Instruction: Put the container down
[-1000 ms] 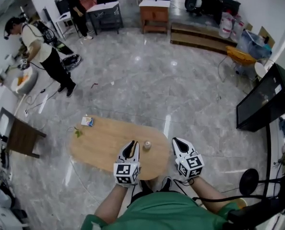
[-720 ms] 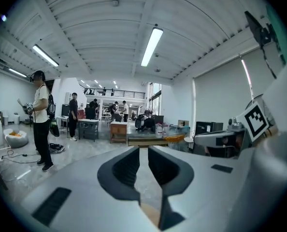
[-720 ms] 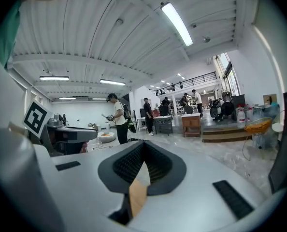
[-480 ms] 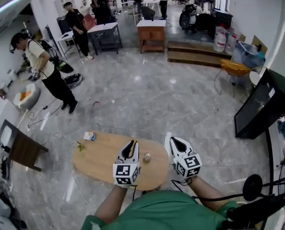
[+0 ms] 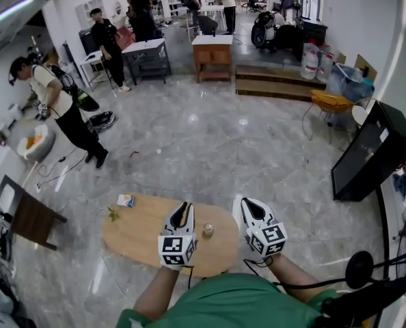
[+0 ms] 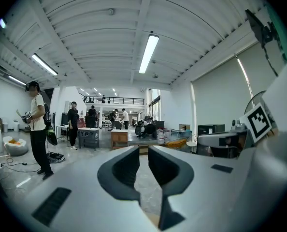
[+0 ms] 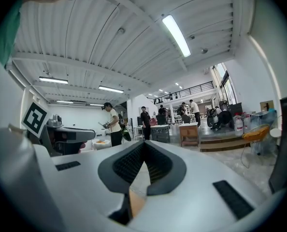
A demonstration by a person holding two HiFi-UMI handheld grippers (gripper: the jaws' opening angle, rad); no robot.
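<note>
A small tan container stands upright on the oval wooden table, between my two grippers and held by neither. My left gripper hovers just left of it, shut, with nothing in its jaws. My right gripper floats off the table's right end, also shut and empty. In the left gripper view the left gripper points level across the room, its jaws nearly touching. In the right gripper view the right gripper has its tips meeting. The container is out of sight in both gripper views.
A small blue-and-white box and a green scrap lie at the table's left end. A black screen stands at the right, a dark side table at the left. People stand farther off on the marble floor.
Both grippers have risen a little above the table, still shut. The container has stayed where it stood. The head view has tilted up, showing more of the room.
</note>
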